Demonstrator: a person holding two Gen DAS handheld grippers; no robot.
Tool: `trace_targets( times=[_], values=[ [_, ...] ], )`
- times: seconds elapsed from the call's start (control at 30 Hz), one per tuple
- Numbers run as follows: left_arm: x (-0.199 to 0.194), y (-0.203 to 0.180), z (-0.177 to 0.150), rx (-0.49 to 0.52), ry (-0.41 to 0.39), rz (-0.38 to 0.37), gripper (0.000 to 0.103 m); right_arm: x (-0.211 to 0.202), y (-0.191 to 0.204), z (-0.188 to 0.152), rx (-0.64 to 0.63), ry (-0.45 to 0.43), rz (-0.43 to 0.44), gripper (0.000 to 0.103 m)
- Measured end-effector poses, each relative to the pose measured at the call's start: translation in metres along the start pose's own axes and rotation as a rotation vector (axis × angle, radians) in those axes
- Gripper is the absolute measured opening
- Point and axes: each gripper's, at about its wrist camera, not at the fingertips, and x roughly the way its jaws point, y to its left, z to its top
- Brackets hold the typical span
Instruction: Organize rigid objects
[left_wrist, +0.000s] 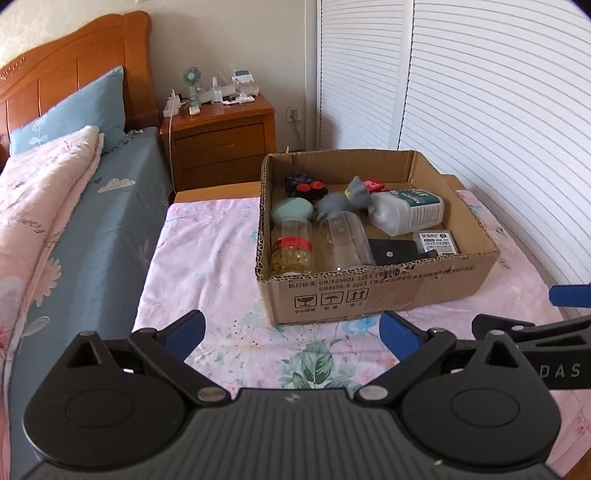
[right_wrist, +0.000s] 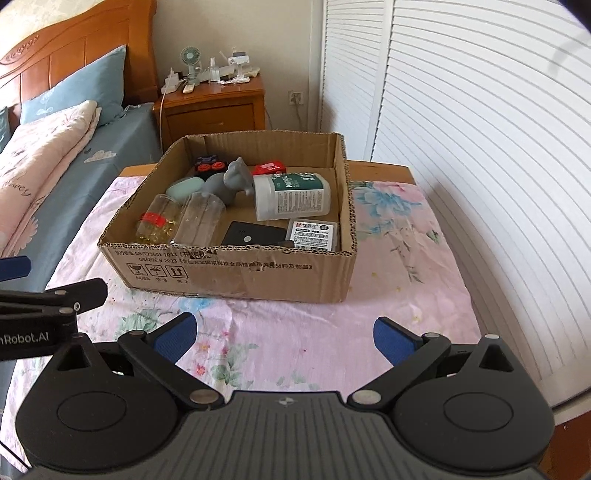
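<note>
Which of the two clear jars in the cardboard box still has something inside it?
The jar with the red band, at the box's near left corner, holds yellowish contents. The plain clear jar to its right looks empty.

The flowered cloth (right_wrist: 295, 343) between my tools and the cardboard box (right_wrist: 236, 273) lies bare, so I have free passage up to its near wall. The box is open on top (no flaps in the way), but its floor is crowded: two clear jars (right_wrist: 199, 221) and a white bottle (right_wrist: 291, 197) lie on their sides. The bed (left_wrist: 110, 221) hems the left, slatted doors (right_wrist: 461, 147) the right.
</note>
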Motion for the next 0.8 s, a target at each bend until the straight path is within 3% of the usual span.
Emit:
trace_targets(
  times=[0.8],
  values=[
    [-0.0054,-0.0045,-0.0021,-0.006,0.021,0.003,0.1,-0.0051,-0.0096,0.0039,0.047,-0.012,-0.029,0.103]
  ],
)
